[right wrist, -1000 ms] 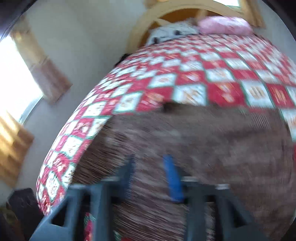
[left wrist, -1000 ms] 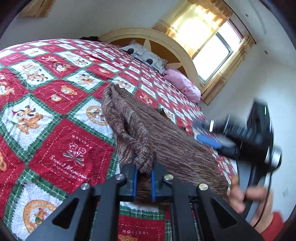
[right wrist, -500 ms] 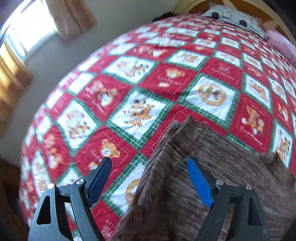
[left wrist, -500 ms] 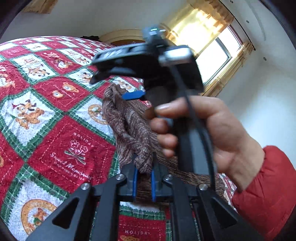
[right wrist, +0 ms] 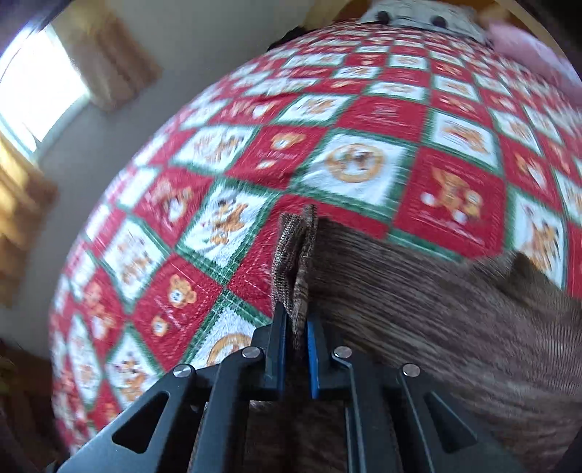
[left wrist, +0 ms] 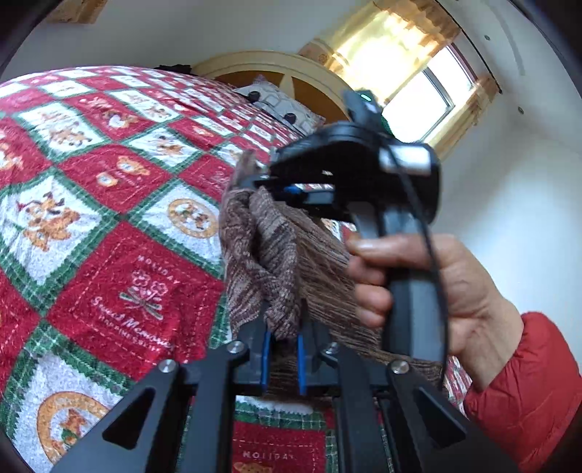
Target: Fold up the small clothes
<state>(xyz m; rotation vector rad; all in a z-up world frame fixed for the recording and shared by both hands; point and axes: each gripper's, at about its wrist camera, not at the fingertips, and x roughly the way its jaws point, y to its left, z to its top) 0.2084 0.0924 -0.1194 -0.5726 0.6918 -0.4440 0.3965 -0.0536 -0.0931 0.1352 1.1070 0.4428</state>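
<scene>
bed [left wrist: 91, 254] under red-green quilt; brown knit garment [right wrist: 436, 309], pillows [left wrist: 283, 109] lie on it

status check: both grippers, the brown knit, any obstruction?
Left gripper shut on brown knit garment. Right gripper shut on its far corner. Garment otherwise on the patchwork quilt. Nothing in the way.

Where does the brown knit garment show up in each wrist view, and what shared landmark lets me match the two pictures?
Left wrist view: the brown knit garment runs up the centre, pinched by the left gripper below and the right gripper above.
Right wrist view: the garment fills the lower right, one edge clamped in the right gripper.
Shared landmark: the grey patterned pillow at the headboard.
</scene>
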